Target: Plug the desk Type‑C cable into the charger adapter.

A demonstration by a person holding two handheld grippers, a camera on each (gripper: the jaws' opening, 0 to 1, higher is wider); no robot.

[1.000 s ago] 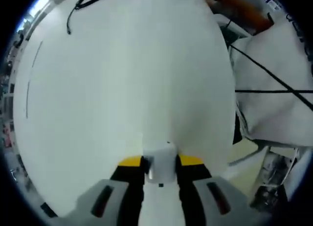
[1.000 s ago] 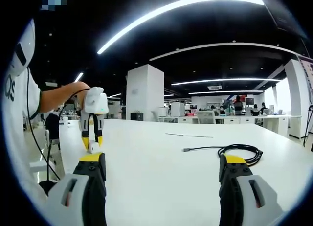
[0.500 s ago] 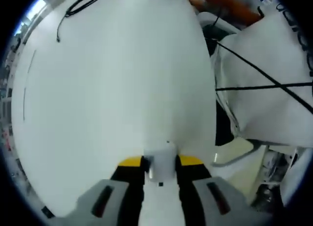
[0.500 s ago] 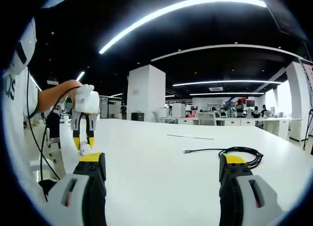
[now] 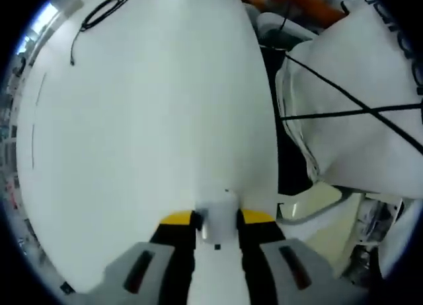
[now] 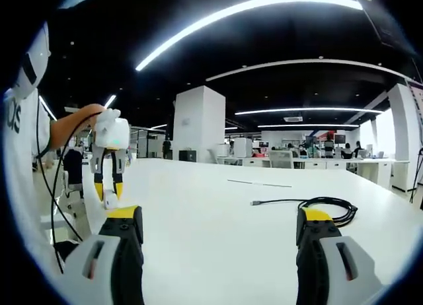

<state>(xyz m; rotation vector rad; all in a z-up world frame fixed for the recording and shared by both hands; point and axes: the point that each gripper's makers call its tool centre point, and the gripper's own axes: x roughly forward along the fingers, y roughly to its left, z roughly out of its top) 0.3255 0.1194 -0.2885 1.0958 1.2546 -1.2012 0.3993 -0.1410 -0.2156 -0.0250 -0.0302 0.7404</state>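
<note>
Left gripper [image 5: 217, 219]: fingers pinching the white adapter [image 5: 217, 224], held above the bench [image 5: 145, 120] near its edge (also seen at [image 6: 108, 193]).
Right gripper [image 6: 221, 226]: fingers spread, nothing between them.
Cable [image 6: 310, 204]: coiled on the bench, plug end free.

Your left gripper [image 5: 217, 219] has yellow jaw tips on black-and-grey bodies and pinches a plain white charger adapter [image 5: 218, 224] over the white desk [image 5: 145, 120]. The coiled cable [image 6: 325, 206] is black, your shirt [image 5: 360, 113] white.
</note>
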